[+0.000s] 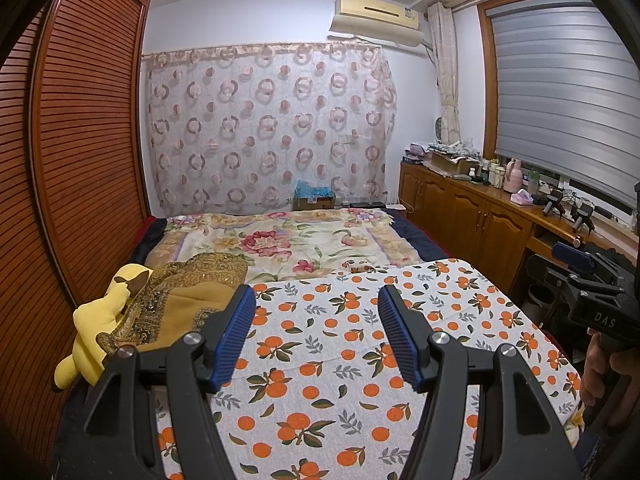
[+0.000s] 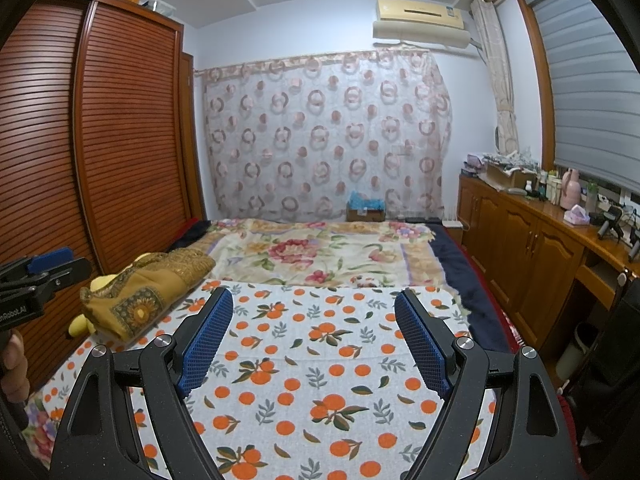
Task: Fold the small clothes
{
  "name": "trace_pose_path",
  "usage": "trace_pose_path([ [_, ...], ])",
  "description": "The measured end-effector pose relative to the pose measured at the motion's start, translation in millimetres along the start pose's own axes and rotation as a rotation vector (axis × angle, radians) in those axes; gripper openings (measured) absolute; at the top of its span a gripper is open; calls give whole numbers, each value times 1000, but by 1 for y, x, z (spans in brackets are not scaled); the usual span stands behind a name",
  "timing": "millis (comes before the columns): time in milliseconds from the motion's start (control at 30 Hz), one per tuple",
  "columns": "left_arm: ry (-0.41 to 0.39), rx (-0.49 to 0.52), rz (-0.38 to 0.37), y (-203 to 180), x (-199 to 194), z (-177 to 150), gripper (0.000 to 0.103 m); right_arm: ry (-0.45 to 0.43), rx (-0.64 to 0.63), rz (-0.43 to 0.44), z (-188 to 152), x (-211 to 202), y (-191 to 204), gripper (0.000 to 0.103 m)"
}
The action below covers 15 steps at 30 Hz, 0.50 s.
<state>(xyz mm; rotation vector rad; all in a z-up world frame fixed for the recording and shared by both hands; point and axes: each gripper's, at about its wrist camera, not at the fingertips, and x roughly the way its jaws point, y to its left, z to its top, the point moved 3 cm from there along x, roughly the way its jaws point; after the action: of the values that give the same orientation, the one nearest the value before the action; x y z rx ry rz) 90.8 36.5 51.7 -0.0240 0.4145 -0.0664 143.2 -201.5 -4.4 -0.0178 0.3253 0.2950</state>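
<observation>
A white cloth with an orange-fruit print (image 1: pixel 344 352) lies spread flat on the bed; it also shows in the right wrist view (image 2: pixel 320 364). My left gripper (image 1: pixel 318 294) is open and empty, held above the cloth. My right gripper (image 2: pixel 314 298) is open and empty, also above the cloth. A folded mustard-brown patterned garment (image 1: pixel 188 300) lies at the cloth's left edge, seen too in the right wrist view (image 2: pixel 148 292). The right gripper's body (image 1: pixel 592 296) shows at the right edge of the left wrist view.
A yellow plush toy (image 1: pixel 100 328) lies under the brown garment by the wooden wardrobe (image 1: pixel 80 160). A floral blanket (image 1: pixel 304 240) covers the far bed. A wooden cabinet (image 1: pixel 472 220) with bottles stands on the right under the window.
</observation>
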Motion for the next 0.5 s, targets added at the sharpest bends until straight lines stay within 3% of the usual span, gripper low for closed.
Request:
trace_pose_path([
  [500,0,1,0,0,0,0,63,0,2,-1,0,0,-1,85],
])
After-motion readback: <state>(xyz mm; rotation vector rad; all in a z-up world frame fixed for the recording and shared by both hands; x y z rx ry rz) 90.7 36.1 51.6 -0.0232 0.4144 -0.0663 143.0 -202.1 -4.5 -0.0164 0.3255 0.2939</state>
